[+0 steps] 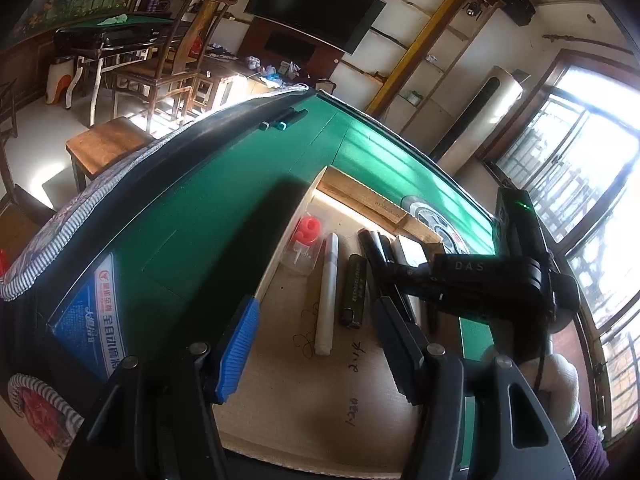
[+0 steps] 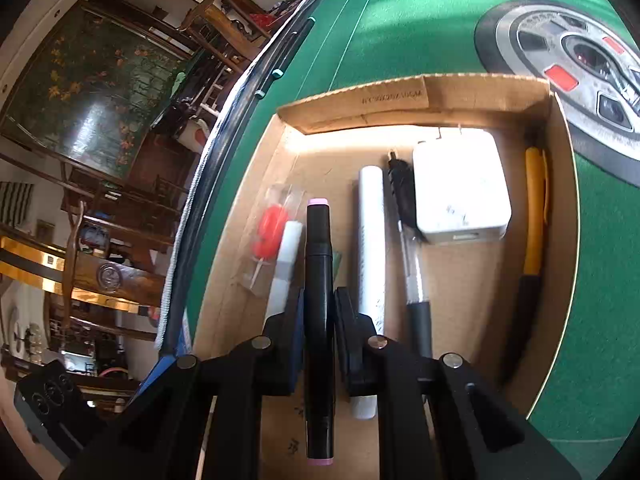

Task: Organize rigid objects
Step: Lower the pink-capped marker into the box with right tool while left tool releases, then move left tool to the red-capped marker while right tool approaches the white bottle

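Observation:
A shallow cardboard box (image 2: 400,98) lies on the green table (image 2: 420,32). In it lie a clear packet with a red part (image 2: 269,236), a white marker (image 2: 372,240), a silver and black pen (image 2: 416,280), a white charger block (image 2: 460,188) and a yellow-handled tool (image 2: 534,216). My right gripper (image 2: 319,312) is shut on a black marker with pink ends (image 2: 319,280), held over the box. It also shows in the left wrist view (image 1: 384,276). My left gripper (image 1: 316,344) is open and empty above the box's near end (image 1: 304,400).
Two black markers with teal caps (image 1: 280,122) lie at the table's far edge. A round silver control panel (image 2: 568,64) sits in the table's middle. A wooden stool (image 1: 104,144) and chairs stand beyond the table.

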`<state>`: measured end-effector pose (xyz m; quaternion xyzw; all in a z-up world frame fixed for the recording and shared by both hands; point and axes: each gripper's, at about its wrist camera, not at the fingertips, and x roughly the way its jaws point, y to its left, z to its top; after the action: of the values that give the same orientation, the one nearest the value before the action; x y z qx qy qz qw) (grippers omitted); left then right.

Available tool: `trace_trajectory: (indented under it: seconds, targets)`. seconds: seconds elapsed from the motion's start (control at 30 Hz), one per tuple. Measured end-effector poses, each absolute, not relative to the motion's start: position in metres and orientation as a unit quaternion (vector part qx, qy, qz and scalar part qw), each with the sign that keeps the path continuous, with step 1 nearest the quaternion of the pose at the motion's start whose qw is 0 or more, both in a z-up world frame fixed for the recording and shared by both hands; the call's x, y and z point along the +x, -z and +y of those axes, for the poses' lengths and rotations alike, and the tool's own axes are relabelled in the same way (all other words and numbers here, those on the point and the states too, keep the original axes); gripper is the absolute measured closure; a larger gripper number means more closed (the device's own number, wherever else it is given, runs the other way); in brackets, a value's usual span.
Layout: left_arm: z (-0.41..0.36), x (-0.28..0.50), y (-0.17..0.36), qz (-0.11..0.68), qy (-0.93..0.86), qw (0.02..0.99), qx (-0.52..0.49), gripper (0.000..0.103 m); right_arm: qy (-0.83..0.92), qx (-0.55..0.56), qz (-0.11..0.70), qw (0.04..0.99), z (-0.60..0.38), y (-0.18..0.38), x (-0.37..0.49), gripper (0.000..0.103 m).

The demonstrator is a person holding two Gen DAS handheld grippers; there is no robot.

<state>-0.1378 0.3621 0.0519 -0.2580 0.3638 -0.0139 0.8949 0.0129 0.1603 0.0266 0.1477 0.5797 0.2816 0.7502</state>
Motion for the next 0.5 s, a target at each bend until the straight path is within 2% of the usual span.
trace_trajectory:
  seconds: [0.37,0.4,0.47,0.5]
  targets:
    - [0.359,-0.139,-0.045,0.37,0.016,0.89,-0.267,0.035,-0.244,0.096,0.548,0.795,0.176,-0.032,0.038,0.087]
    - [0.358,-0.138,-0.045,0.371,0.015,0.889,-0.266,0.035,-0.25,0.097,0.544,0.795,0.176,-0.034,0.038,0.084]
    - [0.357,-0.139,-0.045,0.373,0.014,0.889,-0.266,0.032,-0.255,0.103,0.537,0.797,0.172,-0.04,0.038,0.065]
    - [0.356,-0.139,-0.045,0.374,0.015,0.888,-0.266,0.032,-0.256,0.105,0.531,0.801,0.167,-0.044,0.036,0.062]
